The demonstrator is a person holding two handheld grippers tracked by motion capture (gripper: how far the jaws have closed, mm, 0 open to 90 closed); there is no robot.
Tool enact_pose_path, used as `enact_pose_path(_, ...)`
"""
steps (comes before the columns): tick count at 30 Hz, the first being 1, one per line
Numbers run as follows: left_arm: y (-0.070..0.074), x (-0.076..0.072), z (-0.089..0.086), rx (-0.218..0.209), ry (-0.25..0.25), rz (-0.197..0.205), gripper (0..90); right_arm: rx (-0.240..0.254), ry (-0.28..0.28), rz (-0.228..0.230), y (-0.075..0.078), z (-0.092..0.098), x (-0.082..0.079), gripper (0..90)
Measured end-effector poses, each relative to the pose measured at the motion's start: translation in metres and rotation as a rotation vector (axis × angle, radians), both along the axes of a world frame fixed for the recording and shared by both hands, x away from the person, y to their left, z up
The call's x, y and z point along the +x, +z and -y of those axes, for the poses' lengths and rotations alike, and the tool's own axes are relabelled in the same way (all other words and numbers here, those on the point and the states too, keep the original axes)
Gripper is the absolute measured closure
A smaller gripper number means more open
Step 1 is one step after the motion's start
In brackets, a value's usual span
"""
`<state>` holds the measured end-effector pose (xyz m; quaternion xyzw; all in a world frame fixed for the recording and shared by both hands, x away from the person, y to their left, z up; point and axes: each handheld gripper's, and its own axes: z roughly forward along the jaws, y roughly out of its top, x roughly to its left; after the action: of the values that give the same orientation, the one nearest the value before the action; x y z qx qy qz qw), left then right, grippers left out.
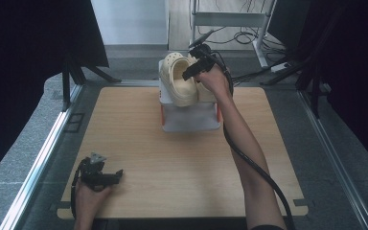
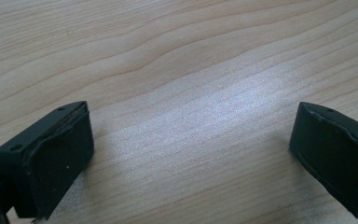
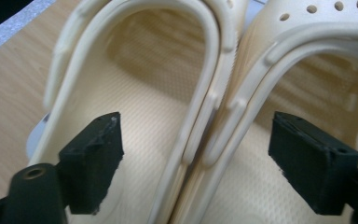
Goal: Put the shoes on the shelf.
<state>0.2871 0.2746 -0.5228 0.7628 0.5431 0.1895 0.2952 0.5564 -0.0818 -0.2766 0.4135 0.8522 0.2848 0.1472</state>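
A light wood counter (image 1: pixel 139 143) in a workroom with grey speckled flooring.

Seen from above, the counter has pale grain running side to side and rounded far corners. Grey speckled floor (image 1: pixel 24 139) surrounds it. A silver metal rail (image 1: pixel 38 158) runs along the floor at 9 o'clock, and another rail (image 1: pixel 335 158) at 3 o'clock. Black curtains (image 1: pixel 24 48) hang at 10 o'clock, with more dark drapery (image 1: pixel 354 72) at 2 o'clock. At 12 o'clock stands a pale metal frame (image 1: pixel 227 19) with black cables (image 1: pixel 242 36) trailing on the floor beneath it. Soft light leaves a faint sheen on the wood.
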Motion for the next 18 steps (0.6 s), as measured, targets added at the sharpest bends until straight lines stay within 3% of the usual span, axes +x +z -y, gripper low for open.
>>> enact_pose_path(8, 0.001, 0.0, 0.0, -0.001, -0.003, -0.009, 0.0, 0.026, 0.071, 0.032, 0.009, 0.013, -0.026, 12.4)
enact_pose_path(15, 0.001, 0.0, 0.0, -0.001, -0.003, -0.008, 0.0, -0.002, 0.145, 0.064, 0.012, 0.024, -0.052, 2.1)
enact_pose_path(18, 0.0, 0.0, 0.0, -0.001, -0.001, -0.005, 0.0, 0.008, 0.169, 0.077, 0.011, 0.032, -0.064, 0.0)
